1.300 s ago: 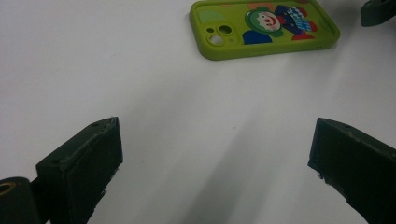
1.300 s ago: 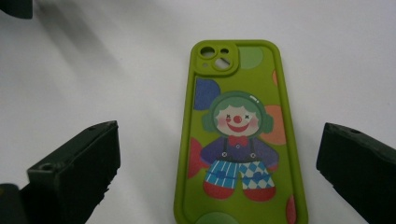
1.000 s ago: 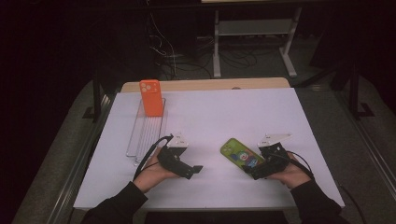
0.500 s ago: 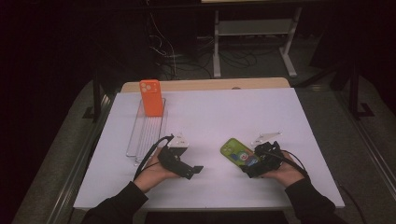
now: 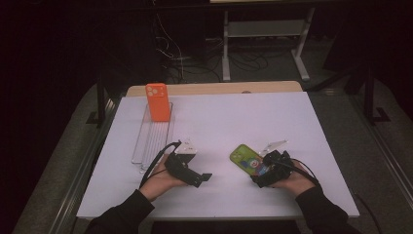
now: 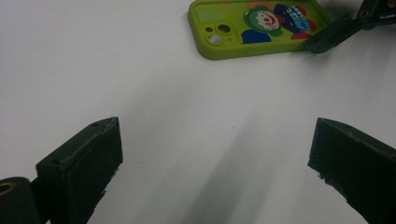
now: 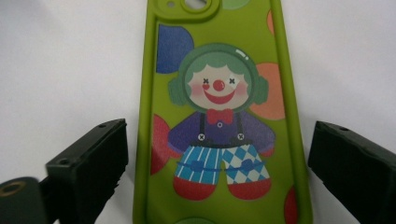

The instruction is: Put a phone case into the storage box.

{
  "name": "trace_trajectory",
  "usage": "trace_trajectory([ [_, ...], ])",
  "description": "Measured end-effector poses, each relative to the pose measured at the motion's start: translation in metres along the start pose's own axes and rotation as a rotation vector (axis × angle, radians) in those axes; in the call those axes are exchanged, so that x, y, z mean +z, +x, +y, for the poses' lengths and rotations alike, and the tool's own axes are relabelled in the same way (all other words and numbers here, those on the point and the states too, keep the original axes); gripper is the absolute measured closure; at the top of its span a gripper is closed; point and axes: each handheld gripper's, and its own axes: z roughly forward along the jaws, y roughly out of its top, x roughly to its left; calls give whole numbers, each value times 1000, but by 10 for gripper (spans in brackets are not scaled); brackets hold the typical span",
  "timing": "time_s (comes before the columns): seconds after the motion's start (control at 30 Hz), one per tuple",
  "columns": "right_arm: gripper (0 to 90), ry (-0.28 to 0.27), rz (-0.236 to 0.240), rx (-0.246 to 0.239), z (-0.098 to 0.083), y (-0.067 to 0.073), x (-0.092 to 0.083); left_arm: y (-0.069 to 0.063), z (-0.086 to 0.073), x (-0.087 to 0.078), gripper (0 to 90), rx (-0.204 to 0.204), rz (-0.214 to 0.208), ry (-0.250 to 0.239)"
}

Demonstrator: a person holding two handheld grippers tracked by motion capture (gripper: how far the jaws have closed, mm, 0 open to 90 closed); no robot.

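From the high view, a white table [image 5: 219, 126] carries a clear slotted rack [image 5: 153, 139] at its left, and an orange phone case [image 5: 158, 101] stands upright in the rack's far end; the rest of its slots look bare. Near the front edge, the left gripper [image 5: 204, 178] rests in the person's left hand, pointing right across the table with nothing between its jaws. To the right, the right gripper [image 5: 257, 171] sits at the near end of a green phone case [image 5: 246, 158] that lies flat on the table, well apart from the rack. In the left gripper view, the two black jaws stand wide apart over bare white surface, released, and the green phone case [image 6: 254, 25] lies farther off with the tip of the other gripper at its edge. In the right gripper view, the green phone case [image 7: 219, 116], printed with a clown, lies lengthwise between the jaws; they flank its long sides with a gap on each side, so this claw is released too, gripping nothing.
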Motion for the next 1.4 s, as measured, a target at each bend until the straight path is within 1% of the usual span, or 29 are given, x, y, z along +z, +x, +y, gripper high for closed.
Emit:
trace_trajectory([
  [0.1, 71, 15, -1, 1, -1, 0, 1, 0, 0, 0, 22, 2, 0, 0],
  [0.13, 79, 13, -5, -7, -1, 0, 1, 1, 0, 0, 22, 11, 0, 9],
  [0.17, 85, 15, 0, 3, -1, 0, 1, 0, 0, 0, 22, 9, -2, 8],
  [0.27, 112, 15, -3, 6, -1, 0, 0, 0, 0, 0, 22, 10, -2, 11],
  [0.37, 124, 8, -7, 3, -2, 1, 0, 0, 0, 0, 22, 7, -3, 11],
  [0.4, 128, 1, -6, -10, -2, 0, 0, -1, 0, 1, 22, -5, -4, 2],
  [0.53, 141, 10, -8, -8, -2, 1, 0, -1, 0, 1, 22, -2, -4, 4],
  [0.67, 148, 14, -7, -6, -1, 1, 0, 1, -1, 3, 21, 6, -17, 12],
  [0.73, 151, 23, -6, -3, -1, 1, -1, 1, -1, 2, 20, 20, -31, 23],
  [0.8, 152, 25, 1, -5, 0, 0, -2, 1, -1, 2, 20, 24, -38, 20],
  [0.87, 152, 26, 22, -9, -1, -2, -3, 0, 1, 1, 20, 21, -49, 12],
  [0.9, 152, 18, 27, -22, -1, -4, -4, -1, 2, 1, 20, 23, -54, 12],
  [0.93, 152, 12, 39, -15, 0, -5, -7, -1, 4, 0, 20, 34, -56, 10],
  [0.97, 152, 6, 44, -33, 0, -8, -9, -2, 5, -1, 20, 41, -62, 8],
  [1.0, 152, 4, 45, -30, 1, -8, -12, -1, 7, -2, 20, 50, -68, 6],
  [1.03, 152, -8, 50, -52, 2, -10, -13, -1, 9, -3, 20, 58, -75, 3],
  [1.07, 152, -17, 62, -46, 4, -10, -16, -1, 11, -4, 20, 61, -84, -4],
  [1.1, 152, -29, 62, -67, 5, -11, -18, 0, 14, -5, 20, 74, -90, -4],
  [1.13, 152, -43, 74, -92, 6, -12, -20, 2, 16, -7, 20, 86, -101, -8],
  [1.17, 152, -46, 89, -100, 9, -11, -22, 3, 20, -8, 20, 93, -114, -16],
  [1.23, 152, -52, 110, -137, 13, -9, -25, 5, 25, -11, 20, 115, -126, -19],
  [1.33, 153, -45, 152, -193, 20, -6, -26, 7, 33, -15, 20, 157, -152, -35],
  [1.37, 152, -42, 166, -213, 22, -6, -25, 8, 36, -16, 20, 178, -160, -36],
  [1.4, 152, -35, 170, -243, 25, -6, -25, 8, 39, -17, 21, 195, -167, -40],
])
